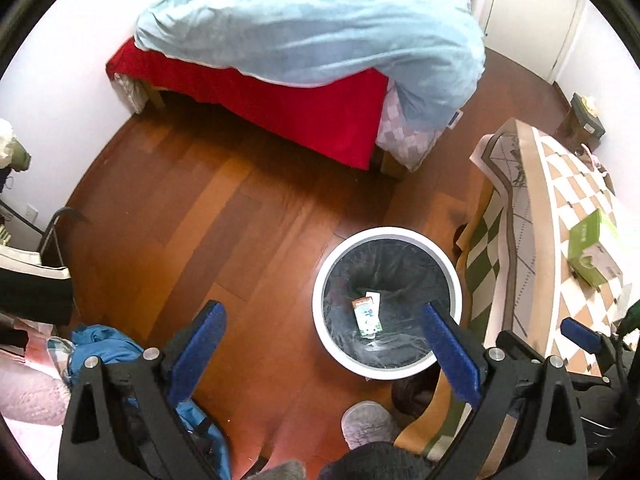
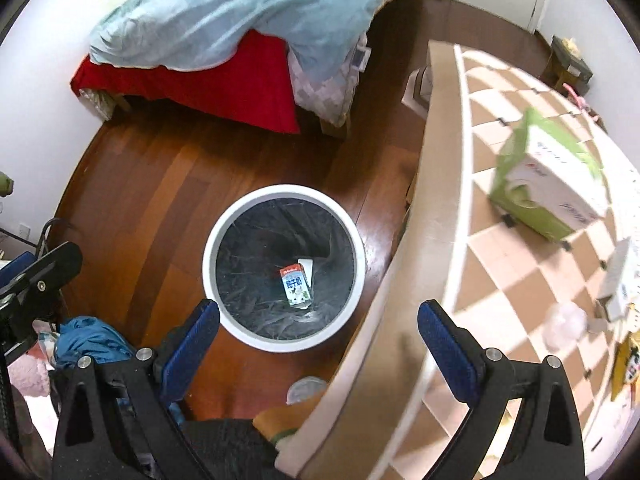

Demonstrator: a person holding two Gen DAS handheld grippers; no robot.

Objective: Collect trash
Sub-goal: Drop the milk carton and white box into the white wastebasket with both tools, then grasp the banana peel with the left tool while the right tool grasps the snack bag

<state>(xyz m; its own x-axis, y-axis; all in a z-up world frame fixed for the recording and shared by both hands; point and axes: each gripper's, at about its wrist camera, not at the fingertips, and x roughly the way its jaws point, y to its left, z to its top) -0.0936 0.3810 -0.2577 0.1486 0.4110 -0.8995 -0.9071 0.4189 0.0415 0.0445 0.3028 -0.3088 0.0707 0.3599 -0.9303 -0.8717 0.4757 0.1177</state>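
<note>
- Small milk carton (image 2: 296, 285) with a red top and a green-and-white printed face lies flat at the bottom of the round white trash bin (image 2: 211, 240); the bin is lined with a black plastic bag (image 2: 256, 236). A small white scrap (image 2: 306, 263) lies touching the carton's upper end.
- The bin stands on the reddish-brown wooden floor (image 1: 192, 200), just beside the edge of the surface covered with a brown-and-white checkered cloth (image 2: 516, 280).
- Left claw (image 1: 324, 340): blue-padded fingers spread wide, nothing between them, pointing steeply down. Its right finger (image 1: 448, 348) overlaps the bin rim in the view; its left finger is over bare floor.
- Right claw (image 2: 320, 340): fingers likewise wide apart and empty, tilted down. Its left finger (image 2: 192, 340) is over the near rim of the bin, its right finger over the cloth edge.
- On the surface: green-and-white cardboard box (image 2: 544, 184), blurred; a clear crumpled plastic item (image 2: 566, 324) and a white box (image 2: 620, 280) near the right border, details not legible.
- Open floor between the bin and the bed (image 1: 260, 108), which has a red sheet and a pale blue quilt (image 1: 312, 20).
- Blue cloth heap (image 1: 100, 348) on the floor to the left of the left claw; grey slipper (image 1: 368, 424) on the floor below the bin.
</note>
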